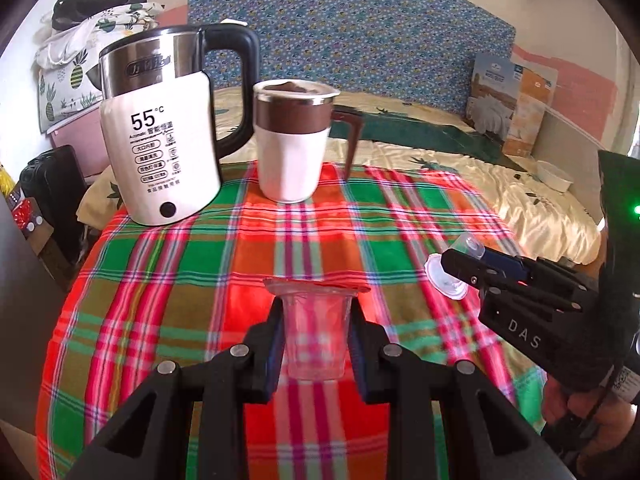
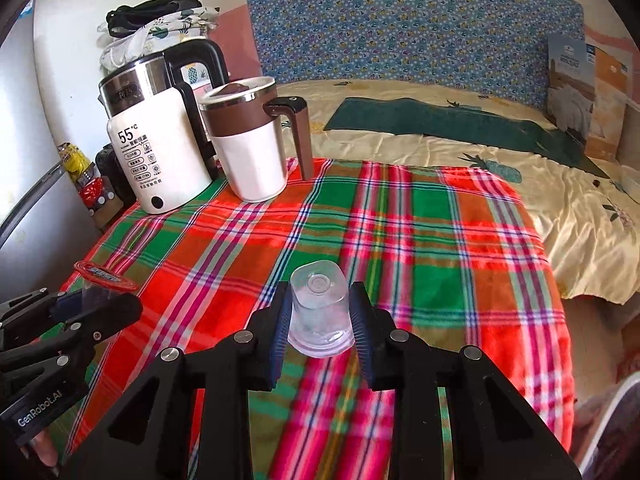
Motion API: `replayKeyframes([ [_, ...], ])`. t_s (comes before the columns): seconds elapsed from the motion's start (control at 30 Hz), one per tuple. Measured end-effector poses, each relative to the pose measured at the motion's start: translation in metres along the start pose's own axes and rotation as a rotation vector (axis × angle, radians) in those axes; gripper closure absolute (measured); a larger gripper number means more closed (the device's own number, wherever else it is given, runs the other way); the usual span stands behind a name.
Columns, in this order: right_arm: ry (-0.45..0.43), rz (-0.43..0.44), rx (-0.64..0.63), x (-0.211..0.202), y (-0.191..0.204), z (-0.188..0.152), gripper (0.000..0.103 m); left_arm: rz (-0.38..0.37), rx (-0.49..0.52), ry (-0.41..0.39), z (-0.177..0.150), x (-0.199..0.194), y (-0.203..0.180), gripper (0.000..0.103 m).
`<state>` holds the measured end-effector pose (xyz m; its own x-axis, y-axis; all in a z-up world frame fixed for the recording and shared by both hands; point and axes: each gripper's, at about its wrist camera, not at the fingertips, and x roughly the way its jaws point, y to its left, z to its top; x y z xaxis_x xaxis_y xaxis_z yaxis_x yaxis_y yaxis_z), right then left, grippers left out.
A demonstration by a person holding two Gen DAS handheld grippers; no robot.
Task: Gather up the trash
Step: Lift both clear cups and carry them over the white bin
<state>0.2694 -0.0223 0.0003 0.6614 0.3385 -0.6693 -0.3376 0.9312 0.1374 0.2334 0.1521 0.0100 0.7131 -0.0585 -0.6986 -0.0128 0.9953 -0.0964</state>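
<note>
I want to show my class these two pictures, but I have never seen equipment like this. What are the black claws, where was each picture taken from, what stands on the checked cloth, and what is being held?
The black claws are two hand-held grippers; a person works one in each hand. Each carries a wide-angle camera looking along its own fingers, so there is one picture per gripper.

In the left camera's picture, the left gripper is shut on a clear plastic cup with a red foil lid peeled partly back. The other gripper shows at its right edge.

In the right camera's picture, the right gripper is shut on a second clear cup, bottom facing away from the camera.

A plaid cloth covers the surface. At its far side stand a white electric kettle and a brown-and-white mug, side by side. Behind them is a bed.
</note>
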Motion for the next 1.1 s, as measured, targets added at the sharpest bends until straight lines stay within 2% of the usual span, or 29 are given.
replayKeyframes([
  [0.23,-0.034,-0.016,0.023,-0.041,-0.013,-0.013,0.073,-0.006,0.034,-0.017,-0.01,-0.02,-0.031,0.074],
  [0.47,-0.068,-0.055,0.043,-0.082,-0.033,-0.026,0.073,-0.05,0.064,-0.034,-0.016,-0.038,-0.068,0.074],
  [0.77,-0.113,-0.108,0.106,-0.132,-0.075,-0.044,0.073,-0.093,0.134,-0.061,-0.024,-0.055,-0.122,0.074],
  [1.1,-0.143,-0.185,0.191,-0.179,-0.134,-0.071,0.073,-0.172,0.207,-0.074,-0.031,-0.066,-0.188,0.074],
])
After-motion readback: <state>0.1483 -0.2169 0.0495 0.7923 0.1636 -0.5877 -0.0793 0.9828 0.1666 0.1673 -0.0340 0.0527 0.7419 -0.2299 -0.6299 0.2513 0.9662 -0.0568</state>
